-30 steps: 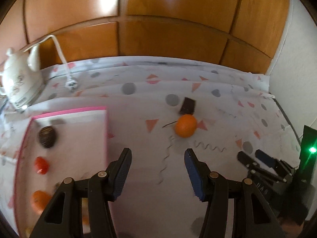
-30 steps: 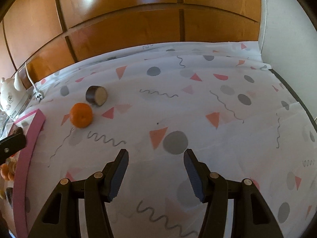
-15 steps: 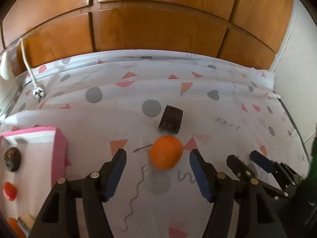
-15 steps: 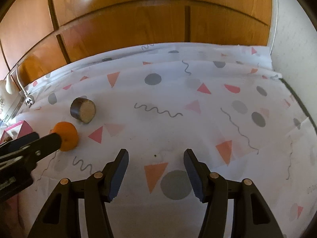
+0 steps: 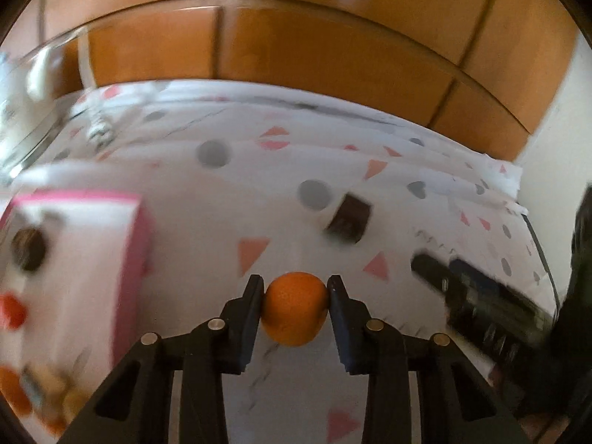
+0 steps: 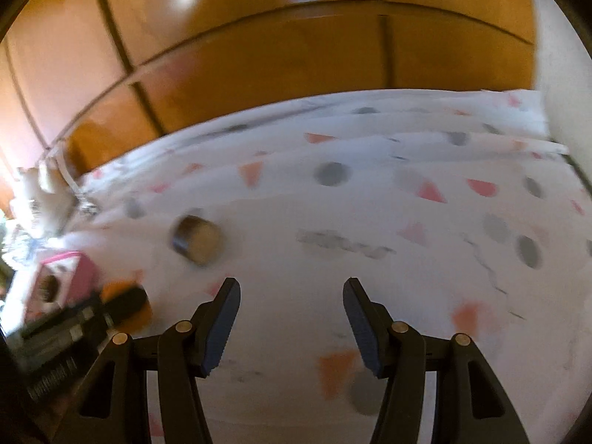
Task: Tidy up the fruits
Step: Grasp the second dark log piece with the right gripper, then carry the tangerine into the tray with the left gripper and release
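My left gripper point(image 5: 296, 292) is shut on an orange mandarin point(image 5: 295, 309) and holds it above the patterned cloth. A pink-rimmed white tray point(image 5: 133, 244) lies to its left with a dark round fruit point(image 5: 29, 248), a red one point(image 5: 13, 310) and orange ones point(image 5: 14, 392) in it. A dark cut fruit piece point(image 5: 348, 218) lies on the cloth beyond the mandarin; the right wrist view shows it point(image 6: 198, 238) with a pale face. My right gripper point(image 6: 292, 296) is open and empty over the cloth. The frames are blurred.
A white kettle point(image 5: 22, 85) with a cord stands at the back left. Wooden cabinet doors point(image 5: 296, 44) close off the back and a white wall point(image 5: 555, 129) the right. The right gripper point(image 5: 462, 288) shows at the left view's right edge.
My left gripper has closed on the mandarin and lifted it off the cloth. The view has swung left toward the tray. My right gripper has stayed open and shifted a little.
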Tool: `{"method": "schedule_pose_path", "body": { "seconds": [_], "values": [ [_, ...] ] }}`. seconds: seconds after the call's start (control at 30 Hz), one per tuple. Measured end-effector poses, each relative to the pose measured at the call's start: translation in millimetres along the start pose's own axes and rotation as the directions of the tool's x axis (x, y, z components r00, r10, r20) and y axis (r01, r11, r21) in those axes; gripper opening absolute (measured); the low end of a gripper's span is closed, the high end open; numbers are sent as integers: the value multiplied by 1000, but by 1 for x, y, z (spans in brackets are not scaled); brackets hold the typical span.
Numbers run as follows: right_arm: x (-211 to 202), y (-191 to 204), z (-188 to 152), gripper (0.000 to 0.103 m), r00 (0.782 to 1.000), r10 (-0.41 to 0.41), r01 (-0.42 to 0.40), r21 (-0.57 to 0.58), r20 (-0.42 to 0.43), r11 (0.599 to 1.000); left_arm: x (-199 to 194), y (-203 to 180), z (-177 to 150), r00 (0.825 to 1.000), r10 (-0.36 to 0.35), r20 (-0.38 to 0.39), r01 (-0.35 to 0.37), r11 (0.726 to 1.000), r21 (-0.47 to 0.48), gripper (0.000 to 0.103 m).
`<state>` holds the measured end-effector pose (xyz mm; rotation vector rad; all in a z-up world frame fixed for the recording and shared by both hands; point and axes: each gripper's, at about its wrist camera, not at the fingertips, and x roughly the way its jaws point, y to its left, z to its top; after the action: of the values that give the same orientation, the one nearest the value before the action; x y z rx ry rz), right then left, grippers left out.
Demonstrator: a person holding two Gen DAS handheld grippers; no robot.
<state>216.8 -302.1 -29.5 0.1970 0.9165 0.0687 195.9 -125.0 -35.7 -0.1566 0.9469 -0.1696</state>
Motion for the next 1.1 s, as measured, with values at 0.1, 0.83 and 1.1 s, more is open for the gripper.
{"method": "schedule_pose_path", "body": {
  "seconds": [0.1,0.83,1.1],
  "values": [
    [6,16,10,59,997,74,-74,-38,0,997,-3,5,-14,1000,28,-5,-28,1000,1,36],
    [33,32,11,43,991,72,-82,-88,-110,993,11,4,-19,998,52,20,-53,997,56,39],
    [-10,9,-37,43,998,3,-6,-45,-70,999,-2,2,-21,998,57,-8,-56,995,77,36]
  ]
}}
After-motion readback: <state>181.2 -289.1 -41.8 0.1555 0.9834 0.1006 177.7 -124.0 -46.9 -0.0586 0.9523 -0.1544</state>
